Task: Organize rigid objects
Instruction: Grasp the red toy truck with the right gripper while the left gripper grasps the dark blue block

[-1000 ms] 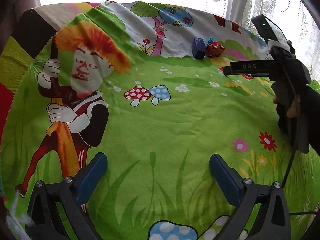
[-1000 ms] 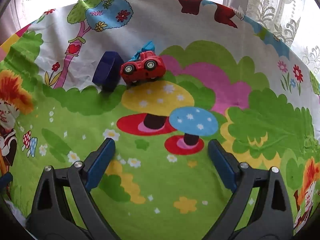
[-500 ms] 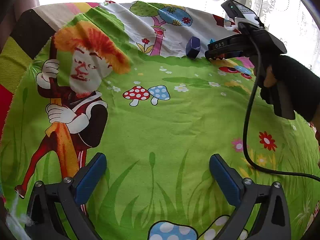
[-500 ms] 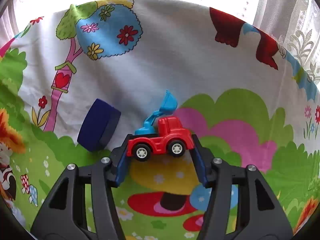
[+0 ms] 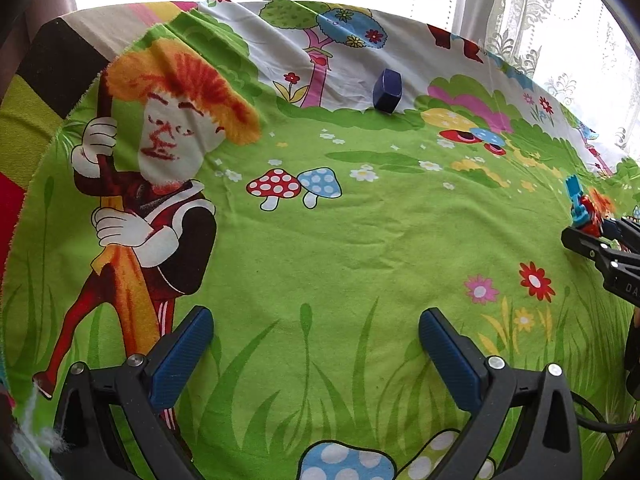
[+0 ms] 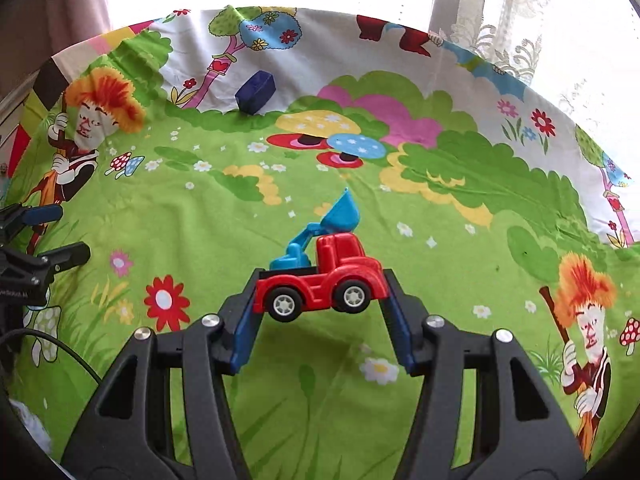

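My right gripper (image 6: 320,312) clamps the red toy truck (image 6: 320,280) end to end, lifted above the green cloth (image 6: 200,240). Light, stiff plastic; wheels would roll. Left gripper (image 5: 316,356) wide, holding nothing.

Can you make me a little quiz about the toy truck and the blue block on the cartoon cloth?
1. True or false: the right hand-held gripper holds the red toy truck above the cartoon cloth.
2. Where is the dark blue block? A) lying on the cloth at the far side, B) between the fingers of the left hand-held gripper, C) on top of the truck.
3. Fill in: the scoop on the truck's back is coloured ____.

Key: 1 true. 2 A. 3 light blue.
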A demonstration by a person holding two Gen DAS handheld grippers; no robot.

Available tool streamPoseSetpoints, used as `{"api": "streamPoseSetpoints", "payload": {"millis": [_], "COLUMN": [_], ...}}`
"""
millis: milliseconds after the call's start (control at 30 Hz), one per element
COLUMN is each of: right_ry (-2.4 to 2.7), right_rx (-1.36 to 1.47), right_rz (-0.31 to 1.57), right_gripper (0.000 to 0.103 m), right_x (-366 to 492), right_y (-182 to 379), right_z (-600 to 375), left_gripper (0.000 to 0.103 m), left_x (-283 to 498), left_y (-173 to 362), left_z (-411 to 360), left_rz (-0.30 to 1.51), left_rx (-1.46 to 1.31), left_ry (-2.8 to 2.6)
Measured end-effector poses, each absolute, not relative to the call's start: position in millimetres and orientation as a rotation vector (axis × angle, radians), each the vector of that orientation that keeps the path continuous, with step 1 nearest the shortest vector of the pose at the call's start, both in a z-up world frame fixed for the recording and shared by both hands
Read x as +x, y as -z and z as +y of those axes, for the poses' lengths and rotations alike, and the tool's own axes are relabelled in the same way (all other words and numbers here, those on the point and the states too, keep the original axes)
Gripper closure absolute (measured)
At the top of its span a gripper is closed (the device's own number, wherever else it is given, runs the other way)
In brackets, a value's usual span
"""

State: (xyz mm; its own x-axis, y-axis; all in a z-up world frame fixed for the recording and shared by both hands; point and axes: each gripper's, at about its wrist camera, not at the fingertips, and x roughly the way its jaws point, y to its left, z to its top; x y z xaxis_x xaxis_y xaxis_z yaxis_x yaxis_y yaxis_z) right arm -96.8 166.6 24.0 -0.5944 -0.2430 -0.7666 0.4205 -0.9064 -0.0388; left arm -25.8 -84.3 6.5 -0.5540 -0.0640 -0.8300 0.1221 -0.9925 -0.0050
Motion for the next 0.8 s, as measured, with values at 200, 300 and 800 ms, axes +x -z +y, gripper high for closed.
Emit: {"api": "streamPoseSetpoints", "payload": {"millis": [200,300,800], "right_ry": [2.495,2.498,2.493], "right_rx": [1.175,1.193,1.192], "right_rz": [0.251,0.259,0.236], "right_gripper": [0.043,0.043,0.043], "right_x": [-84.6,-90.4,-90.8], "right_y": [-21.6,-17.1,-15.5], "right_z": [184.6,182.5,186.5], "left_gripper": [0.000,0.000,0.075], "left_x": [-80.3,-133.6,-176.7], "left_y": [-18.5,-18.9,-20.6], "left_z": [-67.1,-48.3,-15.6], "left_rz": [0.044,-0.062,-0.158], "left_rx": [1.405,1.372,1.304], "left_ry": [2.715,2.725,2.853]}}
